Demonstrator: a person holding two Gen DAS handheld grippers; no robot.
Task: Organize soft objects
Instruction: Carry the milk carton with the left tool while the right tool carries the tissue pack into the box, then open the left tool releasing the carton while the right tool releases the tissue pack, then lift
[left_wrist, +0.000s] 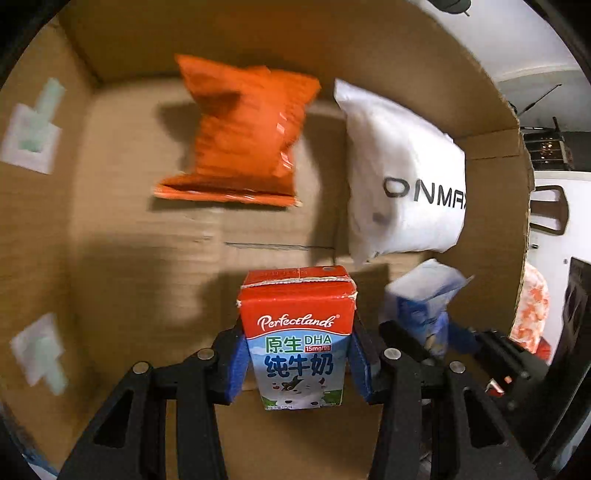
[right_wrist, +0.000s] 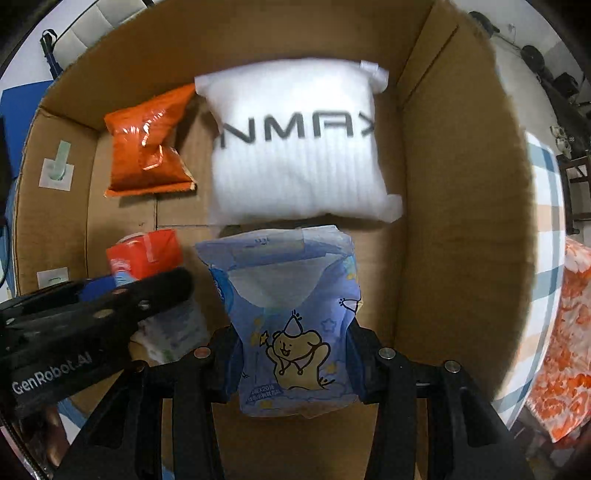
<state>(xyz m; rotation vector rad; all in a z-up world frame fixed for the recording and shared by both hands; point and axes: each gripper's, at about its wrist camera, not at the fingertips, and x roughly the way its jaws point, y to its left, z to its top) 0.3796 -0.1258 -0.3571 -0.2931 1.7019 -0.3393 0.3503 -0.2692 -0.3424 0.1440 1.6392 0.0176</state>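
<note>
The left gripper (left_wrist: 297, 360) pinches a red-and-blue milk carton (left_wrist: 297, 332) by its two sides, blue pads pressed against it; the carton stands out along the fingers, long axis in line with them, red top end away from the camera. Just to its right, the right gripper (right_wrist: 295, 365) is clamped on a blue tissue pack (right_wrist: 291, 314) printed with a cartoon bear, which likewise points forward along the fingers, its far end puffed out beyond the pads. Both held things hang inside an open cardboard box (right_wrist: 443, 221). Farther in, on the box floor, an orange snack bag (left_wrist: 240, 136) lies at the left and a white pillow (right_wrist: 295, 147) with dark lettering lies at the right, seemingly touching the bag at one corner, though blur makes that uncertain.
</note>
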